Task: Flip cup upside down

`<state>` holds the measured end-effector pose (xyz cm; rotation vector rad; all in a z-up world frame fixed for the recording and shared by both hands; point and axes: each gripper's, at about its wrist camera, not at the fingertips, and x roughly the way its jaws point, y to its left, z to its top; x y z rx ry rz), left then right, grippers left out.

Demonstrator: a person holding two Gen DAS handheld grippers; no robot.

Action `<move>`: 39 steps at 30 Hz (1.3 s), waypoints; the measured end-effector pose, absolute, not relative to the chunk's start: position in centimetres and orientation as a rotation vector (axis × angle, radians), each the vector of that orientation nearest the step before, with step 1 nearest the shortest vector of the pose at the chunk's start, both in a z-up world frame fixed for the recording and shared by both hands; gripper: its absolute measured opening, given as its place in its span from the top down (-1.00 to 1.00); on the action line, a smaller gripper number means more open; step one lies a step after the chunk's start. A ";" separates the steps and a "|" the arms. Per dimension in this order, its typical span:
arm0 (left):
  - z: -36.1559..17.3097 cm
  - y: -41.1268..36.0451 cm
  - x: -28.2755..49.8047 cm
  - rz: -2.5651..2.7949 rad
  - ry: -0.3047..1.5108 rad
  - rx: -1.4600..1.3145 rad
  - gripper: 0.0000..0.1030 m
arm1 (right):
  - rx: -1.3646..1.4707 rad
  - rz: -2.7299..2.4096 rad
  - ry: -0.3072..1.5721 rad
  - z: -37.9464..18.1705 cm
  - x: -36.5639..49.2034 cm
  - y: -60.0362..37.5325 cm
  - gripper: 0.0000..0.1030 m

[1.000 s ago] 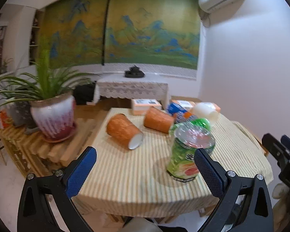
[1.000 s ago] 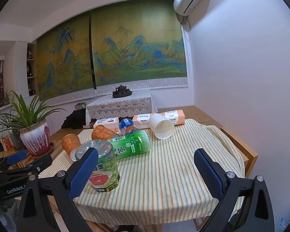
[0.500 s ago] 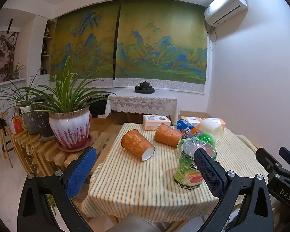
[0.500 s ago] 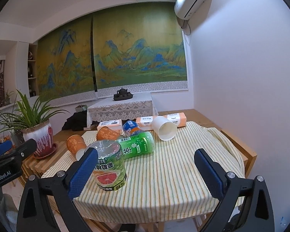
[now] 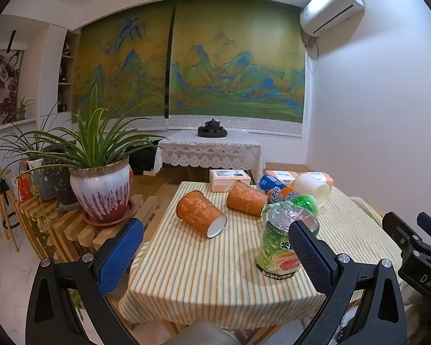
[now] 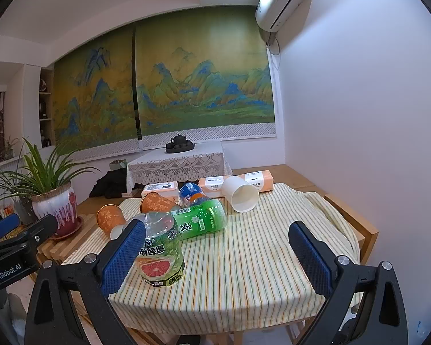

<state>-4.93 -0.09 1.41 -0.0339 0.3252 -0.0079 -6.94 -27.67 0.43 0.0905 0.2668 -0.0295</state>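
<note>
Your left hand-held gripper hangs off the near edge of the bench with its jaws spread wide and nothing between them; the right hand-held gripper sits the same way, gaping and empty, back from that near edge. Both point level across the bench top, neither tipped down toward a cup yet.

Just past your left gripper, toward the bench's left edge, the nearer orange cup lies on its side with its white mouth facing the near edge. A second orange cup lies just behind it, and the white cup lies on its side near the far right corner, mouth toward you. An upside-down grapefruit bottle stands by the near edge, and a green tea bottle lies behind it.

These look like paper cups: very light, thin-walled, easy to crush and quick to roll on the striped cloth. You'd do best to pinch the nearer orange cup gently across its body near the stiffer rim, closing only until it holds. Which cup the task means I cannot tell.
</note>
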 end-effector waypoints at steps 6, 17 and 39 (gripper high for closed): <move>1.4 -0.2 -4.9 -0.012 0.326 -0.033 -0.99 | 0.090 -0.029 0.270 0.4 -6.9 -27.7 -0.91; 1.3 -0.3 -4.6 -0.015 0.330 -0.036 -0.99 | 0.090 -0.027 0.274 0.3 -6.9 -27.8 -0.91; 1.1 -0.5 -4.2 -0.021 0.339 -0.035 -0.99 | 0.096 -0.028 0.288 -0.1 -6.4 -27.9 -0.91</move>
